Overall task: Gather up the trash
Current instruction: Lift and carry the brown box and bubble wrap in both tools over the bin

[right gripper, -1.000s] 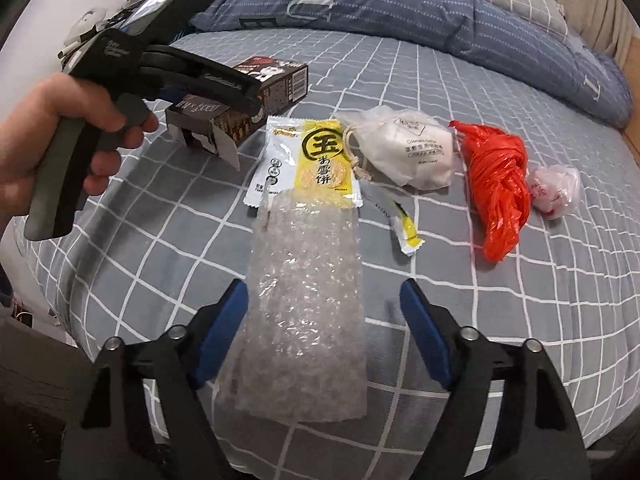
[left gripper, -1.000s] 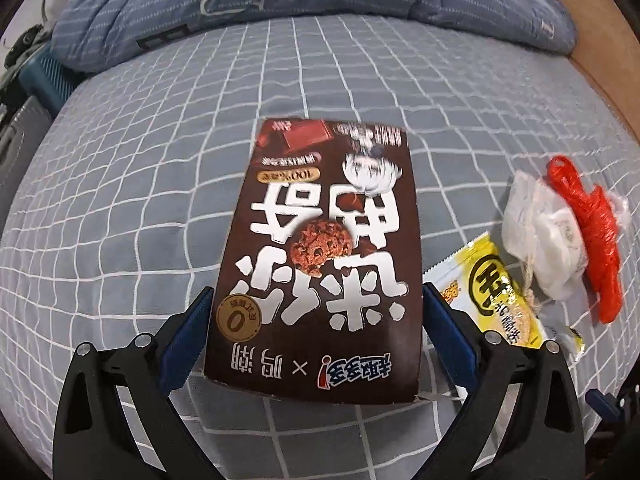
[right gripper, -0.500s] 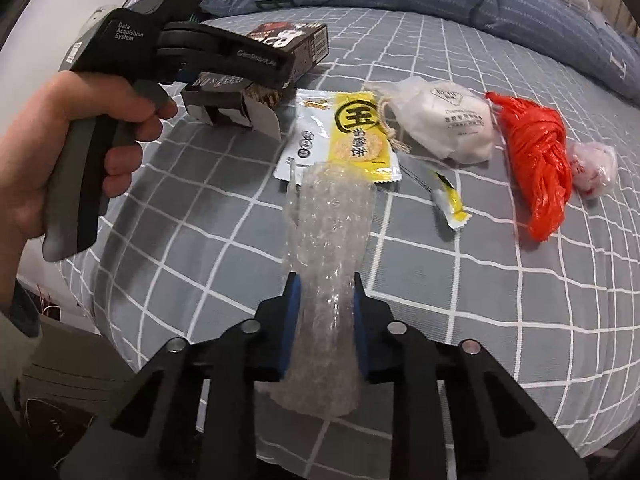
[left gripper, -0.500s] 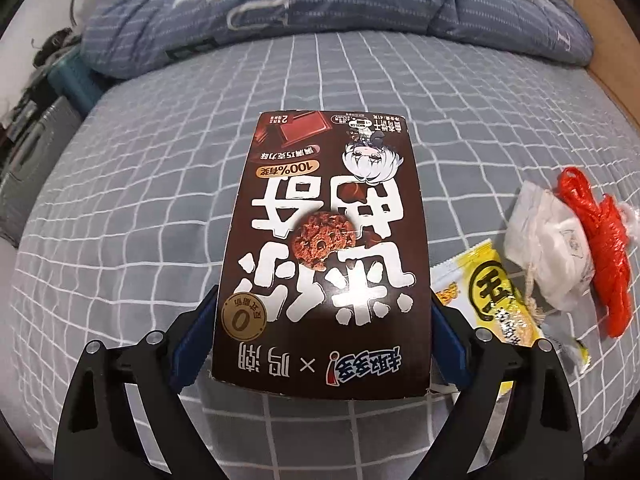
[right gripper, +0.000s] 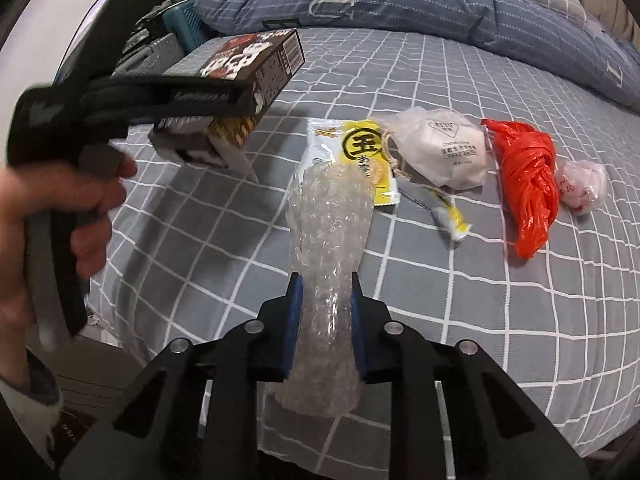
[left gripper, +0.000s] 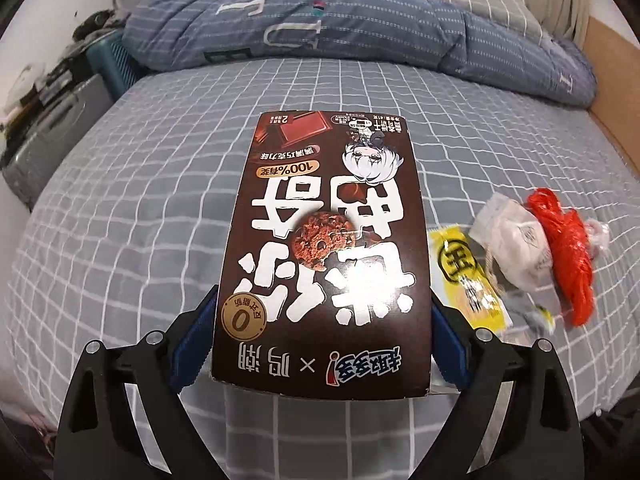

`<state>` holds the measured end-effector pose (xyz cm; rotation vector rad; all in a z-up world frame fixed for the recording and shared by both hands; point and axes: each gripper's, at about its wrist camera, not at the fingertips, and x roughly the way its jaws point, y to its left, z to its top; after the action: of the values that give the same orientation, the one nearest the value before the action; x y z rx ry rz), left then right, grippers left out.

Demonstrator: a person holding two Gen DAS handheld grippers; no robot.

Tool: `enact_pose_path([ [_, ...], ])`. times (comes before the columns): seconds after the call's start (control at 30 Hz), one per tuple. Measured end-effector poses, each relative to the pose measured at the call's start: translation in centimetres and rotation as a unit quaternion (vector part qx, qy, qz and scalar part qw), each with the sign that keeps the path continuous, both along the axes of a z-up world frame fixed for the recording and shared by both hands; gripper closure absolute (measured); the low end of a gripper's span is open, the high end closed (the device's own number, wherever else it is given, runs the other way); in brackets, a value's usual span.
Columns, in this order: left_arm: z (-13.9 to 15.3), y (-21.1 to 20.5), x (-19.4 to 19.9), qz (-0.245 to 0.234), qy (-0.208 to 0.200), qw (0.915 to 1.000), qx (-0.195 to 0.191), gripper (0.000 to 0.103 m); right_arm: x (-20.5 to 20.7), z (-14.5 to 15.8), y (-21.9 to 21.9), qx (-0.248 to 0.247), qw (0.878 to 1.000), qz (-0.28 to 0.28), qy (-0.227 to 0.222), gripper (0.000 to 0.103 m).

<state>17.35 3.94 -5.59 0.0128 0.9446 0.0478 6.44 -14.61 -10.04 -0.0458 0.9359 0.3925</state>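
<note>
Blurred yellow wrapper (left gripper: 470, 276) beside box (left gripper: 324, 248)

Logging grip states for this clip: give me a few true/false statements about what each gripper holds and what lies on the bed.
1. The right gripper is shut on the bubble wrap. True.
2. The left gripper holds the yellow snack packet. False: it clamps the brown cookie box; the packet lies on the bed.
3. The red plastic bag lies on the bed. True.
4. The white mask is in a gripper. False: it lies on the bed.
</note>
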Motion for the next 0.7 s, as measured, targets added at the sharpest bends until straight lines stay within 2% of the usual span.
enact_pose_path([
  [0.7,0.8,-0.3,-8.6,0.010,-0.029,0.9993,-0.022,0.014,-1.4,1.8,-5.1,-0.027,0.993,-0.080,-0.079,0.081],
])
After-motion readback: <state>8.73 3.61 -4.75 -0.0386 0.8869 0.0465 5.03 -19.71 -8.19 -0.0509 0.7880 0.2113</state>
